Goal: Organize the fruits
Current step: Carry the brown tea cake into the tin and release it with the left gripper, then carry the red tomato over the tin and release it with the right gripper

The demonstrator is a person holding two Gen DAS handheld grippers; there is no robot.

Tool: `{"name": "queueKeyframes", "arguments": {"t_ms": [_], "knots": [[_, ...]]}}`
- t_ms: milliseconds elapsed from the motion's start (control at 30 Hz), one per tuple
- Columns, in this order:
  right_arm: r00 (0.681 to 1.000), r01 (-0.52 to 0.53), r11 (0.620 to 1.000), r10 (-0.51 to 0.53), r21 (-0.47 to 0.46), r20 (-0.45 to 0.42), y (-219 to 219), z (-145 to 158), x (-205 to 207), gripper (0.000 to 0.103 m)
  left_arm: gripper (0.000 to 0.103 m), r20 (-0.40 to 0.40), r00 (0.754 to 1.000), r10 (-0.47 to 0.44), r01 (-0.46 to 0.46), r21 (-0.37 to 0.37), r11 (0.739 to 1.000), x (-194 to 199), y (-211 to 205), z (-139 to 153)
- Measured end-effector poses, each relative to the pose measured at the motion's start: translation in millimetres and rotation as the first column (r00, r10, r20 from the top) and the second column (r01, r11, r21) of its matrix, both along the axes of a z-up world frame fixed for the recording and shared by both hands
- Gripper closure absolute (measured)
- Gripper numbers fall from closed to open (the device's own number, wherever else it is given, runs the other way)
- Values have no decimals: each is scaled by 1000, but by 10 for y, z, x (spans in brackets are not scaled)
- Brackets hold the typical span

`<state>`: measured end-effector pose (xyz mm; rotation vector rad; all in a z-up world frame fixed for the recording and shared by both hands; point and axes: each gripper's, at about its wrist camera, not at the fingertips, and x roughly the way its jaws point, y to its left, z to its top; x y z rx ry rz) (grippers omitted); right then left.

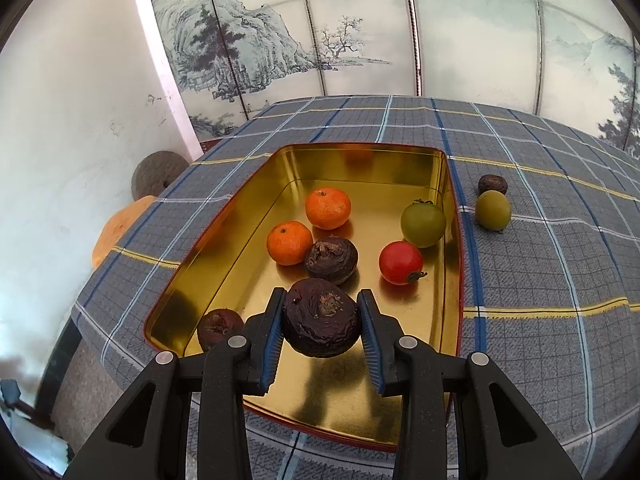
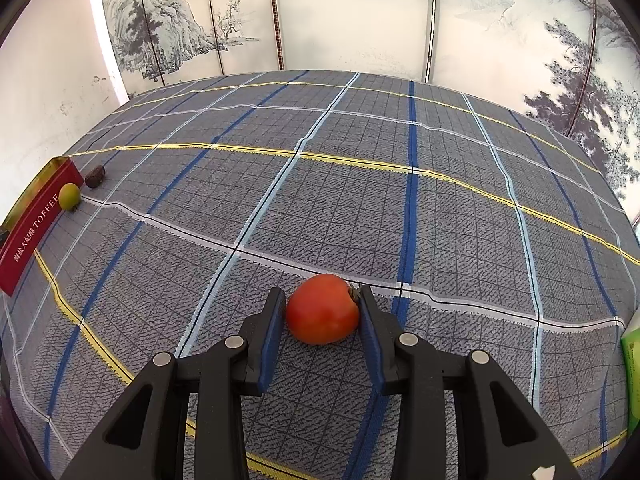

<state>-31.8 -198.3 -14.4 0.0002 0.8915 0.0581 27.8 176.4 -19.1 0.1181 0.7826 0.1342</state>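
My left gripper (image 1: 321, 322) is shut on a dark wrinkled passion fruit (image 1: 320, 316) and holds it above the near part of the gold tin (image 1: 192, 264). In the tin lie two oranges (image 1: 328, 208) (image 1: 289, 242), a second dark fruit (image 1: 332, 260), a third at the near left (image 1: 219, 326), a red tomato (image 1: 401, 263) and a green tomato (image 1: 423, 219). My right gripper (image 2: 322, 312) is shut on a red tomato (image 2: 323, 309) that sits at cloth level. A green fruit (image 2: 69, 196) and a dark fruit (image 2: 95, 176) lie on the cloth beside the tin's red outer wall (image 2: 32, 232).
The table carries a grey plaid cloth (image 2: 360, 160). The green fruit (image 1: 493, 210) and dark fruit (image 1: 493, 185) lie just right of the tin. A painted folding screen (image 1: 360, 28) stands behind. A green packet (image 2: 632, 376) sits at the right edge.
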Motion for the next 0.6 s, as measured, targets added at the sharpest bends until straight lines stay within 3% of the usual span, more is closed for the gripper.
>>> {"name": "queueKeyframes", "arguments": {"t_ms": [467,567,600], "knots": [[1000,0,1000,0,-8,-1,8,-5,-1,68,65,19,1000,21,-22,42,999,12,24,-29],[1000,-1,1000,1,-14,-1,15,-6,2,67,58,39,999,32,-34,48,998,-22,30,11],[1000,-1,1000,1,-14,-1,19,-7,3,67,51,50,998,35,-38,51,998,-37,22,34]]}}
